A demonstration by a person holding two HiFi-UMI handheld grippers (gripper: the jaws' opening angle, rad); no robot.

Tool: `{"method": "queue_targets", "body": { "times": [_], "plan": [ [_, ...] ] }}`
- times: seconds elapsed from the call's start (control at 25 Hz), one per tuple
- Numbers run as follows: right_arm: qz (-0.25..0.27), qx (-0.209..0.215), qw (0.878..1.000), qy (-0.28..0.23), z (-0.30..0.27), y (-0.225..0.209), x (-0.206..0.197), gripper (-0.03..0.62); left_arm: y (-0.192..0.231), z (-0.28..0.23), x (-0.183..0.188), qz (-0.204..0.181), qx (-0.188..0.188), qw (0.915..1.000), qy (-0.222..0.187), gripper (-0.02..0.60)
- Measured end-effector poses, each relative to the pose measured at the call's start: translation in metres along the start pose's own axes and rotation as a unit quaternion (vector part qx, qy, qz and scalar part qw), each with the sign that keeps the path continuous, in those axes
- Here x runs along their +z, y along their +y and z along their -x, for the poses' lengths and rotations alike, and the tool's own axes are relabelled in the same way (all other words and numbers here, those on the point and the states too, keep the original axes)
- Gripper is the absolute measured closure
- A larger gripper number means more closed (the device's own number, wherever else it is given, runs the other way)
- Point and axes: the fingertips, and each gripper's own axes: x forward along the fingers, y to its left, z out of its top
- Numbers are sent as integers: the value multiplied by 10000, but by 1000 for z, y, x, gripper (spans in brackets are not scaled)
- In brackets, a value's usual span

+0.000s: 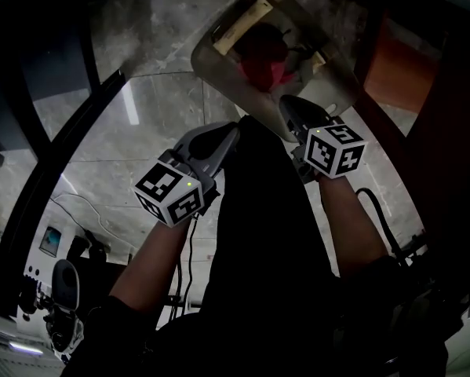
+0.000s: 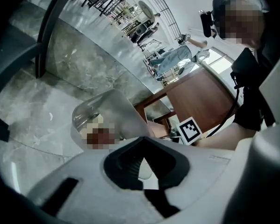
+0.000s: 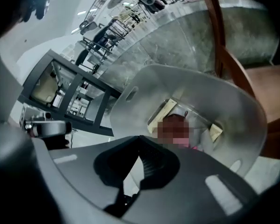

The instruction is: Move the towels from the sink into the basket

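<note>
Empty, jaws together, the left gripper (image 1: pixel 233 129) and right gripper (image 1: pixel 286 105) hang just short of the basket (image 1: pixel 216 67) at twelve o'clock. One red towel (image 1: pixel 267 66) already lies inside; no sink shows, so what remains is unclear.

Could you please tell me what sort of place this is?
Probably a large indoor hall or workshop: polished grey stone floor, metal equipment racks in the background, a brown wooden cabinet.

Floor (image 1: pixel 140 124): glossy grey marble-look tile with a streak of light glare. Grey plastic basket (image 1: pixel 211 65) stands directly on it. Thin white cable (image 1: pixel 85 205) lies loose at left, beside black frame leg (image 1: pixel 62 159).
</note>
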Motion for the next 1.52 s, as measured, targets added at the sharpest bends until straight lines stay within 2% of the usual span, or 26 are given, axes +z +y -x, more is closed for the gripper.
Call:
{"method": "queue_targets", "body": {
  "times": [0.12, 0.28, 0.48, 0.6, 0.68, 0.76, 0.88, 0.96, 1.04, 1.12, 1.2, 1.32, 1.4, 1.52],
  "plan": [
    [434, -264, 9986, -158, 25, 27, 8, 589, -20, 16, 21, -410, 95, 9988, -242, 583],
    [727, -492, 9915, -956, 73, 81, 64, 589, -72, 47, 83, -779, 58, 9927, -916, 583],
    [665, -256, 9812, -1792, 179, 188, 98, 589, -188, 123, 117, -928, -203, 9884, -1183, 583],
    [853, -245, 9690, -2304, 241, 243, 129, 589, -257, 163, 135, -1405, -364, 9799, -1367, 583],
    [978, -233, 9643, -2450, 287, 278, 136, 589, -304, 193, 137, -1526, -434, 9764, -1465, 583],
    [1210, -98, 9583, -2587, 330, 315, 147, 589, -346, 225, 152, -1574, -557, 9703, -1750, 583],
    [1644, 353, 9430, -2871, 394, 377, 167, 589, -403, 279, 190, -1764, -766, 9539, -2306, 583],
    [1989, 645, 9290, -3053, 435, 420, 176, 589, -442, 312, 214, -2004, -898, 9405, -2594, 583],
    [2439, 738, 9123, -3206, 474, 460, 182, 589, -482, 342, 234, -2279, -977, 9249, -2882, 583],
    [2944, 585, 8909, -3409, 511, 493, 190, 589, -519, 372, 253, -2541, -1009, 9055, -3245, 582],
    [3403, 382, 8647, -3675, 548, 523, 205, 589, -554, 402, 274, -2879, -1021, 8806, -3622, 583],
    [3861, 346, 8278, -4055, 600, 563, 215, 589, -602, 439, 290, -3350, -1084, 8481, -3958, 583],
    [4075, 386, 8042, -4309, 630, 584, 217, 589, -626, 455, 296, -3556, -1140, 8328, -4086, 583],
    [4241, 444, 7771, -4628, 657, 607, 217, 589, -651, 468, 298, -3812, -1214, 8173, -4146, 583]
  ]
}}
